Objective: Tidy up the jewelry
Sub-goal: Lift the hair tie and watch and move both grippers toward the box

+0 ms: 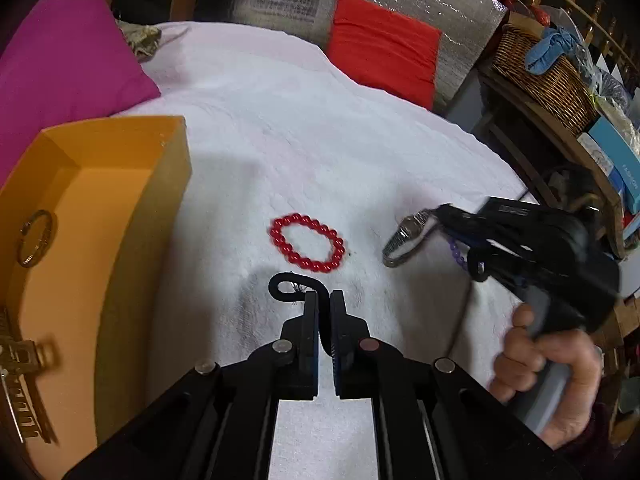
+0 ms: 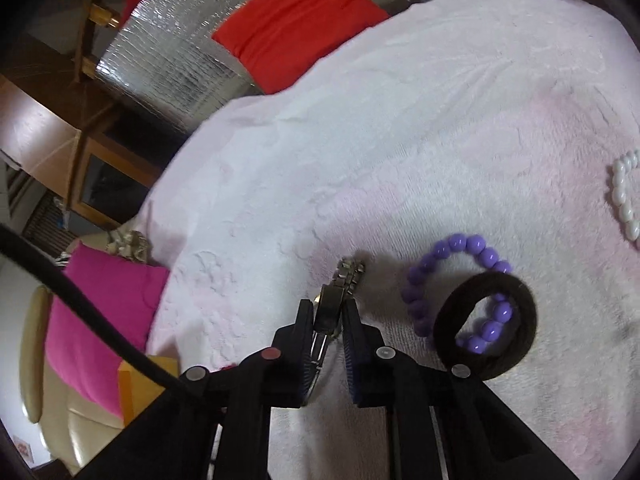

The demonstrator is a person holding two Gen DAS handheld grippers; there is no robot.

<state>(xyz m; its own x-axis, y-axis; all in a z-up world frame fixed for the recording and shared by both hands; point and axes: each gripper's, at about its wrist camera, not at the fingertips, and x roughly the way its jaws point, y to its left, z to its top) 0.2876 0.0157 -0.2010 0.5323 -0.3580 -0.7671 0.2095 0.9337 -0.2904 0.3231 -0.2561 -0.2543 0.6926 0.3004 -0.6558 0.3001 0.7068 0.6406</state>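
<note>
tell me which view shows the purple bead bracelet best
The right wrist view: the purple bead bracelet lies nearly whole on the white towel, overlapped only by a black hair tie. The left wrist view shows just a few beads behind the right gripper.

Background only: cluttered room around a pale pink fleece surface point(image 1: 320, 128).

I see a magenta cushion point(image 1: 68, 64) at its far-left edge, a red cushion point(image 1: 384, 48) at the far edge against silver bubble-foil point(image 1: 448, 12). Right side: wooden shelf with a wicker basket point(image 1: 548, 76). Wooden cabinet point(image 2: 48, 136) beyond.
</note>
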